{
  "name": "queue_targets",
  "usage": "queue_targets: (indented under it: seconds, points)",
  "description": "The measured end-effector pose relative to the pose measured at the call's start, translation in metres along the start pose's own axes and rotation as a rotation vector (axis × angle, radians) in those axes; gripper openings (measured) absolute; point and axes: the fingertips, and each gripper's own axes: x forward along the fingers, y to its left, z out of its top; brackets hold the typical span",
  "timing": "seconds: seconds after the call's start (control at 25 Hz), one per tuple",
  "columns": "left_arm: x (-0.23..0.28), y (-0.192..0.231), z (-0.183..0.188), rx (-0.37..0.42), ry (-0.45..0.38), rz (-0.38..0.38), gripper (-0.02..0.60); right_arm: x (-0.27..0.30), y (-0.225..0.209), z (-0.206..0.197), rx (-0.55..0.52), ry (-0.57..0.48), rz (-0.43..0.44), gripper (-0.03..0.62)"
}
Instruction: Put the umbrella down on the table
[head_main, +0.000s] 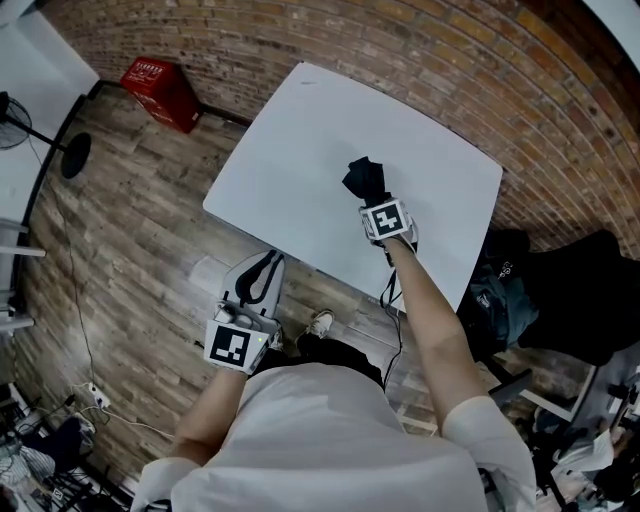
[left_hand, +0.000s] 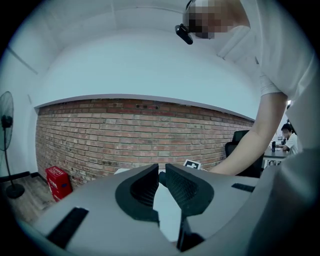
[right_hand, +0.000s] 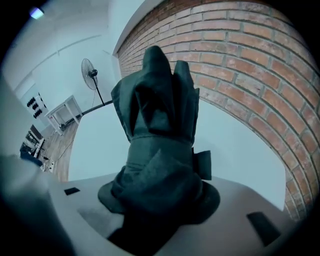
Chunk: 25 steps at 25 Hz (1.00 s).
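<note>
Your left claw (left_hand: 161, 182) hangs just short of the counter (head_main: 300, 150), its jaws all but together on nothing. Your right claw (right_hand: 160, 197) grips the folded dark umbrella (right_hand: 157, 125). Its fabric buries the pads and juts beyond the jaws over the counter; contact is unclear. Beyond, the red crate (head_main: 160, 90) bears white print too small to read.

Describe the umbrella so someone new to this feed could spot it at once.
Find the big white table in front of the brick wall in the head view. Over its middle the right gripper is clamped on the umbrella: a short, folded bundle of dark fabric. It is the only dark thing above the bare white top.
</note>
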Motion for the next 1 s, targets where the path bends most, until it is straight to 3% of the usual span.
queue_targets:
  seconds: [0.24, 0.64, 1.0]
  points:
    - [0.000, 0.002, -0.006, -0.008, 0.009, 0.032, 0.061, 0.021, -0.004, -0.009, -0.018, 0.049, -0.004, 0.222]
    - [-0.003, 0.014, -0.011, -0.012, 0.019, 0.074, 0.061, 0.027, 0.000, -0.016, -0.013, 0.135, 0.102, 0.253]
    - [-0.001, 0.008, -0.012, -0.010, 0.022, 0.071, 0.061, 0.027, -0.002, -0.012, -0.021, 0.115, 0.077, 0.256]
